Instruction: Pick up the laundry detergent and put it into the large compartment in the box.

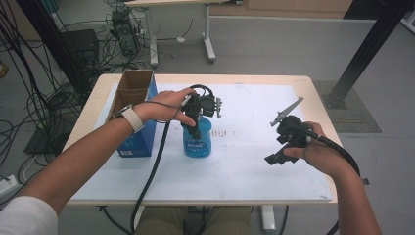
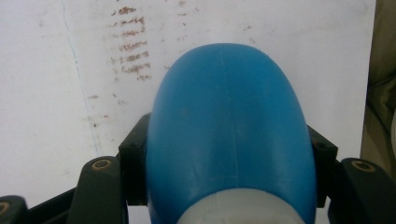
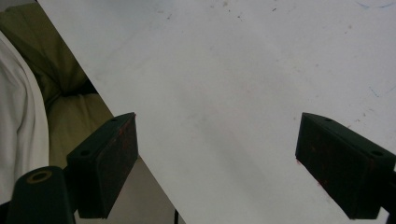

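Observation:
A blue plastic bottle [image 1: 197, 141] with a printed label stands upright on the white mat [image 1: 244, 166], left of centre. My left gripper [image 1: 195, 128] comes down from above and is shut on the bottle's upper part. In the left gripper view the blue bottle [image 2: 229, 135] bulges between the two black jaws, whose pads [image 2: 135, 161] press its sides. My right gripper [image 1: 275, 159] hovers above the mat at the right, tilted down toward the near edge. Its jaws stand wide apart over bare mat in the right gripper view [image 3: 217, 161], with nothing between them.
An open blue-sided cardboard box [image 1: 132, 115] stands at the table's left, close to the bottle. Faint brown marks [image 1: 226, 133] stain the mat beside the bottle. The mat's near edge [image 3: 116, 100] runs diagonally in the right gripper view, with the person's lap beyond it.

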### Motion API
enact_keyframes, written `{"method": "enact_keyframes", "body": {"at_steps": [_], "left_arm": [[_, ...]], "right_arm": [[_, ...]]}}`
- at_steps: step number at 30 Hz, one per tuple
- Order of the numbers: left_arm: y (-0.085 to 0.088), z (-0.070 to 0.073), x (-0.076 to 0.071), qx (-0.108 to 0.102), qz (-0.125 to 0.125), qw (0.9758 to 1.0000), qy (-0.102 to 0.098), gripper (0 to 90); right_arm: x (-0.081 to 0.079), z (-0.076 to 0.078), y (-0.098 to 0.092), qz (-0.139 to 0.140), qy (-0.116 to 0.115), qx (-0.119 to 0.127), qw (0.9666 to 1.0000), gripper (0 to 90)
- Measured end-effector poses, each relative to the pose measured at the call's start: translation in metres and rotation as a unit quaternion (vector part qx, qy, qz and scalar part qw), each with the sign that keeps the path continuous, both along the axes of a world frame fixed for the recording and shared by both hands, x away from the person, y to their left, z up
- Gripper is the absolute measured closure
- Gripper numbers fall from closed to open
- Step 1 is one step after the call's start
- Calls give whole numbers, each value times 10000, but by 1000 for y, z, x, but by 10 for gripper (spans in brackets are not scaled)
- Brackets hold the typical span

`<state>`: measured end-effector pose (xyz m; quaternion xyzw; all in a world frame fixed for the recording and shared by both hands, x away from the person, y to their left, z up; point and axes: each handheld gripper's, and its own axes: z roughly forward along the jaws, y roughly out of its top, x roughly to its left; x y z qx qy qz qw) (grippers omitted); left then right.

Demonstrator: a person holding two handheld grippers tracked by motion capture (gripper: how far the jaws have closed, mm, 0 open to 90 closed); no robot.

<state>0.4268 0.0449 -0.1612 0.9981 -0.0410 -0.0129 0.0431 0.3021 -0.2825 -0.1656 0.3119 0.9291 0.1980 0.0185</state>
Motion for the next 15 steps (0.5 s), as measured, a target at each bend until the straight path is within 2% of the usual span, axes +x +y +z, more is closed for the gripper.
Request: {"method": "enact_keyframes", "body": {"at_steps": [15], "left_arm": [[1, 0, 1, -21, 48, 10000, 27, 379]], "right_arm": [[1, 0, 1, 41, -9, -1, 10000, 131]]}}
